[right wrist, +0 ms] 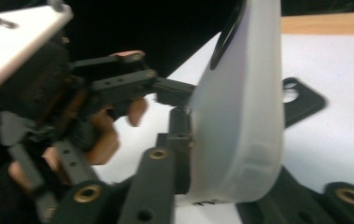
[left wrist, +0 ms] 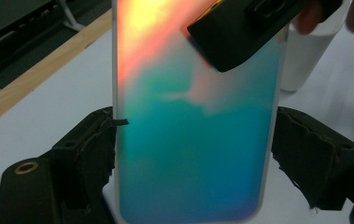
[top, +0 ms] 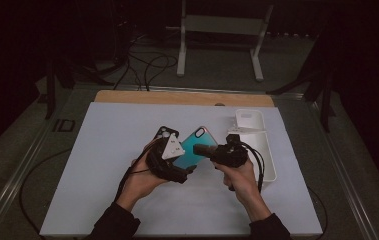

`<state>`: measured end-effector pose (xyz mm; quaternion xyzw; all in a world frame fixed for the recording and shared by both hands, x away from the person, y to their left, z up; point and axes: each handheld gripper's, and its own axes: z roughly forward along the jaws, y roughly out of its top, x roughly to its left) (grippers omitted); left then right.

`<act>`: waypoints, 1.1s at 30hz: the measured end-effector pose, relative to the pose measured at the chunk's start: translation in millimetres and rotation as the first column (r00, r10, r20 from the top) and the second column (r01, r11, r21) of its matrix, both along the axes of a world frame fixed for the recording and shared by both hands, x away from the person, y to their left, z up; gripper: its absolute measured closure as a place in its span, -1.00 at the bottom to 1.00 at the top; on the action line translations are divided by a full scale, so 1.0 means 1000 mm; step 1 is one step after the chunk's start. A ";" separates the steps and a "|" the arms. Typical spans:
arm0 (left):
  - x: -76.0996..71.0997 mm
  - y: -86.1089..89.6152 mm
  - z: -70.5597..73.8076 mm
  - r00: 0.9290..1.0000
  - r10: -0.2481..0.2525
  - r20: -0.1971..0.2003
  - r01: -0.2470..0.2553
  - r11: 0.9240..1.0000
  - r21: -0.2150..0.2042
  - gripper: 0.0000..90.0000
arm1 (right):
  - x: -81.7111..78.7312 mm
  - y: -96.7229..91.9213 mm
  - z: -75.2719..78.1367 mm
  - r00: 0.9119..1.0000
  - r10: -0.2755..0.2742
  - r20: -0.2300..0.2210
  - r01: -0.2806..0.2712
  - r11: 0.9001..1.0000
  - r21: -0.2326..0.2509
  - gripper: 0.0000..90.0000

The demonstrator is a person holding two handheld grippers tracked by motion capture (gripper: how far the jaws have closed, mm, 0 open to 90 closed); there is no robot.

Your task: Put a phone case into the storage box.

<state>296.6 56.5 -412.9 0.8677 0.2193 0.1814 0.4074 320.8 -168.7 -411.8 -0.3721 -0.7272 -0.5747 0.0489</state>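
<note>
The glossy teal-and-orange phone case (top: 193,146) hung above the middle of the white sheet-covered table (top: 102,165). The left gripper (top: 169,162) was clamped across its long edges from seven o'clock; the right gripper (top: 212,151) had shut on its edge from four o'clock. A black case (top: 163,134) lay at eleven o'clock, a white tray (top: 267,150) at three.
</note>
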 end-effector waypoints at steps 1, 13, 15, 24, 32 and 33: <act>0.000 0.000 0.000 1.000 0.001 0.003 -0.001 1.000 0.005 -0.62 | -0.001 0.001 0.000 1.000 0.009 -0.007 -0.009 1.000 0.005 0.90; 0.005 0.014 -0.004 0.997 0.001 -0.082 -0.006 0.998 -0.064 -0.65 | -0.004 -0.006 0.011 0.997 -0.019 0.077 0.023 0.998 -0.055 0.93; 0.005 0.016 -0.005 0.995 -0.009 -0.096 0.002 0.997 -0.071 -0.68 | -0.005 -0.007 0.014 0.995 -0.013 0.097 0.018 0.998 -0.052 0.93; 0.006 0.017 -0.009 0.981 -0.083 -0.174 0.060 0.990 -0.130 -0.91 | -0.011 -0.011 0.027 0.985 0.053 0.164 -0.046 0.998 -0.047 0.93; 0.007 0.019 -0.008 0.969 -0.145 -0.200 0.104 0.974 -0.201 -0.60 | -0.017 -0.005 0.031 0.968 0.141 0.205 -0.134 0.990 -0.050 0.92; 0.007 0.019 -0.008 0.969 -0.145 -0.200 0.104 0.974 -0.201 -0.55 | -0.017 -0.005 0.031 0.968 0.141 0.205 -0.134 0.990 -0.050 0.92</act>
